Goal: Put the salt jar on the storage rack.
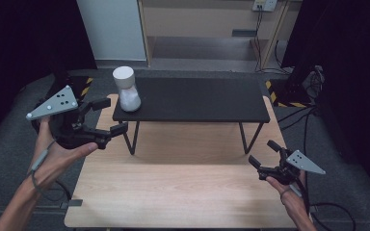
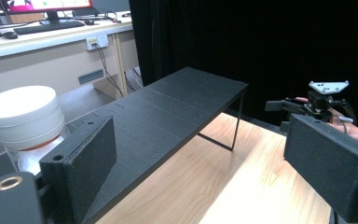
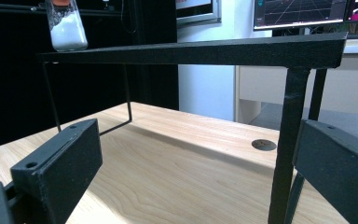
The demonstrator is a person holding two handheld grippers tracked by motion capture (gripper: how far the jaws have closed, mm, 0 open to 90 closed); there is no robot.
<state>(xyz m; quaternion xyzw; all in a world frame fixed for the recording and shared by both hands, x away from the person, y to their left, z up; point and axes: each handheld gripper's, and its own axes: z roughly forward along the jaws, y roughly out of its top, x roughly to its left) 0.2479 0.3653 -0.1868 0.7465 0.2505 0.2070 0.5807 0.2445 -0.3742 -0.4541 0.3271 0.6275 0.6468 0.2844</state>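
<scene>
A clear jar with a white lid (image 1: 125, 88) and white powder inside stands on the left end of a black raised shelf (image 1: 197, 101). The jar's lid (image 2: 23, 114) sits close ahead of the left jaw in the left gripper view, and its powder-filled body (image 3: 66, 28) rises at the top left of the right gripper view. My left gripper (image 1: 108, 116) hovers open just left of the shelf's left end, level with the jar, empty. My right gripper (image 1: 265, 153) is open and empty over the table's right edge, below the shelf's right leg (image 3: 286, 140).
The shelf stands on thin black legs over a light wooden table (image 1: 183, 187). Behind are a wooden desk unit (image 1: 207, 24), a white cabinet (image 1: 113, 29) and cables on the grey floor (image 1: 313, 82). Black curtains flank both sides. A round cable hole (image 3: 264, 144) sits in the tabletop.
</scene>
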